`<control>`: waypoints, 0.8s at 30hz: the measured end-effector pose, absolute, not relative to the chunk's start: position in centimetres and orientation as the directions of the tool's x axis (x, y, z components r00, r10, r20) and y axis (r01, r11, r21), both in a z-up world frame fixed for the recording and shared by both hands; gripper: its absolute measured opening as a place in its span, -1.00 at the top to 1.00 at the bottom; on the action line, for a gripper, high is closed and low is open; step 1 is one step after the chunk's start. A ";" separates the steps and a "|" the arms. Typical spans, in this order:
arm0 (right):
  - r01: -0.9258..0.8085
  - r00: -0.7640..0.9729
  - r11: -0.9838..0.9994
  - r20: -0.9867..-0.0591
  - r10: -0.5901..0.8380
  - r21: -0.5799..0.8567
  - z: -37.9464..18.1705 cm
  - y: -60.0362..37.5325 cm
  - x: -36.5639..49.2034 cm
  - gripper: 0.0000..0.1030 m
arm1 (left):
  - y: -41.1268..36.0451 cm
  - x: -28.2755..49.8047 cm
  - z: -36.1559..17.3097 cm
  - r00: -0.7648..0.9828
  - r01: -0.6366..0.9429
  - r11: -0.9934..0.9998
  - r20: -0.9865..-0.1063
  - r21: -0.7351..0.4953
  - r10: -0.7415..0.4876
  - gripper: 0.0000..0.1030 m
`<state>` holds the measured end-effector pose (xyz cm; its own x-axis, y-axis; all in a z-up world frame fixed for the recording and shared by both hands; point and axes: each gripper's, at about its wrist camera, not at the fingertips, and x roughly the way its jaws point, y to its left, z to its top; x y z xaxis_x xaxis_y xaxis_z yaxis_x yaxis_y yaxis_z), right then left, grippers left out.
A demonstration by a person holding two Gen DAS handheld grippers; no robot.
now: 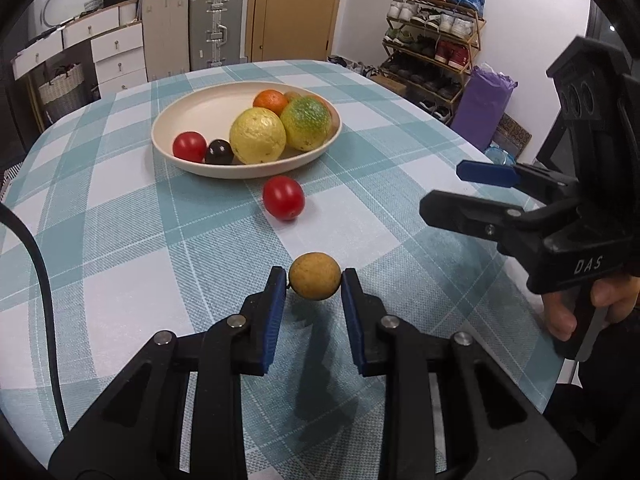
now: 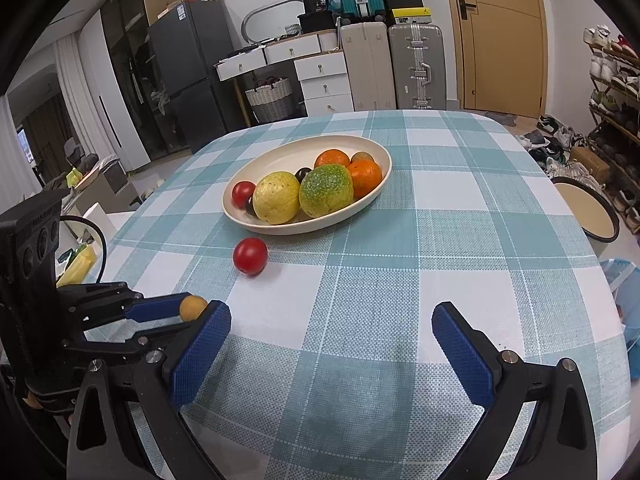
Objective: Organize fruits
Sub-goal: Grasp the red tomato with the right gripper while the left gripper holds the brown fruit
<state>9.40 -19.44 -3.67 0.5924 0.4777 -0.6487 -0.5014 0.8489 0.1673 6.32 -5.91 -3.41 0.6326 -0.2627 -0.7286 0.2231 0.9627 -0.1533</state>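
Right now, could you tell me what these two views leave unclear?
- Small brownish fruit in the bowl: mostly hidden behind the orange and green fruit in both views.
- Tan fruit in the left gripper: half covered by the right gripper's finger in the right wrist view.

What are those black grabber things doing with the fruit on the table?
A person is tidying fruit into the cream bowl using two hand-held grabbers. The left gripper is pinching a small tan round fruit just above the checked tablecloth. The right gripper is open and holds nothing. One red tomato lies on the cloth just in front of the bowl. The bowl holds another tomato, a dark fruit, oranges and two big yellow-green fruits.
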 end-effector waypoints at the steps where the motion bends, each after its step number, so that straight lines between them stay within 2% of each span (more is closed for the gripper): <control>1: -0.501 0.593 0.849 -0.649 0.477 0.167 -3.7 -19.5 9.4 -0.99 | -5.7 6.3 -3.2 0.641 0.217 0.963 -0.721 -0.160 -0.264 0.51; 10: -0.524 0.577 0.834 -0.648 0.497 0.173 -4.0 -19.1 9.3 -0.99 | -3.7 5.9 -2.2 0.709 0.137 0.974 -0.670 -0.179 -0.223 0.50; 15: -0.539 0.576 0.830 -0.657 0.487 0.142 -4.3 -18.5 9.1 -0.99 | -2.6 5.8 -2.0 0.731 0.082 0.982 -0.660 -0.169 -0.174 0.50; 24: -0.557 0.549 0.820 -0.682 0.483 0.133 -4.4 -16.5 10.2 -0.99 | -1.5 5.6 -1.8 0.749 0.052 0.981 -0.642 -0.188 -0.163 0.50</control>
